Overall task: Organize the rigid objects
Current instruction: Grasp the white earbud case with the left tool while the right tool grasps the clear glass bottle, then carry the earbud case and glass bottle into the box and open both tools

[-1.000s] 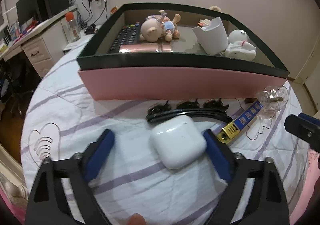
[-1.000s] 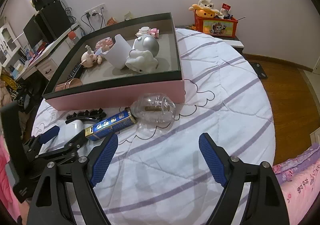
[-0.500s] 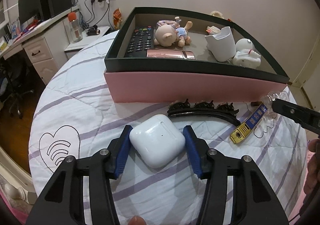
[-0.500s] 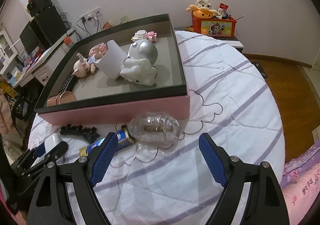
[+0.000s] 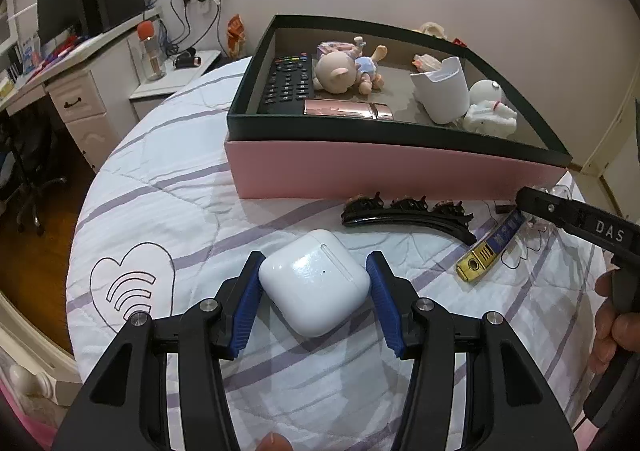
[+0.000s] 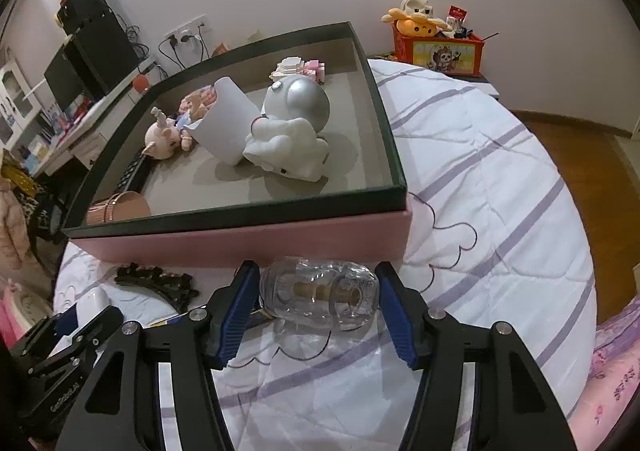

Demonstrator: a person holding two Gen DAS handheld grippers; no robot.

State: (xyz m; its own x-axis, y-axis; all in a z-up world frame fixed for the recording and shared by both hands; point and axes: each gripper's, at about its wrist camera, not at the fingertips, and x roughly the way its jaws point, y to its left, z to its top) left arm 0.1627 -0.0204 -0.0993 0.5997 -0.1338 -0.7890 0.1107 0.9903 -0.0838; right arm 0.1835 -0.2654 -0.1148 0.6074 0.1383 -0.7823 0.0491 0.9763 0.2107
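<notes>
My left gripper (image 5: pixel 314 257) is shut on a white earbud case (image 5: pixel 314 283) that rests on the striped bedspread, with a blue pad against each side. A clear little bottle (image 6: pixel 320 297) with a cork lies on its side just in front of the pink box (image 6: pixel 240 239). My right gripper (image 6: pixel 315 267) is closing around this bottle, and its pads meet the bottle's two ends. A black toothed hairband (image 5: pixel 408 211) and a blue-and-gold lighter (image 5: pixel 492 247) lie between the two grippers.
The dark-rimmed box (image 5: pixel 380 171) holds a remote (image 5: pixel 288 83), a pig doll (image 5: pixel 340 71), a white cup (image 5: pixel 444 91), an astronaut figure (image 5: pixel 490 111) and a rose-gold tube (image 5: pixel 348 109). A desk (image 5: pixel 80 91) stands at the left, and an orange toy bin (image 6: pixel 438 47) by the far wall.
The left jaws closed from wide apart onto the earbud case. The right gripper moved forward to the bottle, and its jaws narrowed around it.
</notes>
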